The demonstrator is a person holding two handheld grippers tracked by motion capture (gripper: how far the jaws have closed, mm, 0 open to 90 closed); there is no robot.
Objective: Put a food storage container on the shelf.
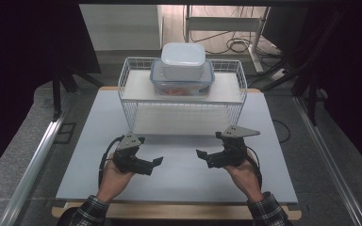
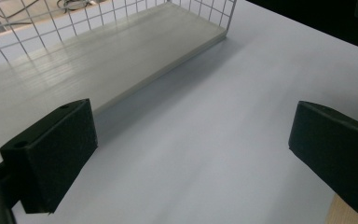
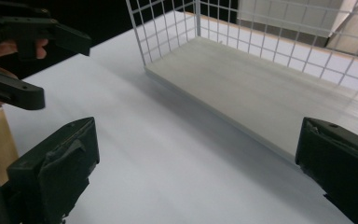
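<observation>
1. both hands low on the worktop (image 1: 179, 165), near my edge. left gripper (image 1: 156, 161) has its jaws spread wide with nothing between them; right gripper (image 1: 200, 153) is the same, jaws apart and empty. the two point inward toward each other, well apart.
2. nearest things to work on: a clear container (image 1: 183, 84) with a blue-rimmed lid, on the top shelf of the white wire rack (image 1: 128, 89); a white lidded box (image 1: 183, 59) sits stacked on it. the rack's lower shelf (image 3: 256, 88) is bare in both gripper views.
3. my reading: the step in hand is the reach up to the stack, not yet begun.
4. to do it well: lift both grippers clear of the rack's front rim first, then come in level from each side.
5. take the white box at its short ends, jaws kept wide until they bracket it.
6. risk: a one-sided push would slide the box off the lid beneath it; close both sides evenly.
</observation>
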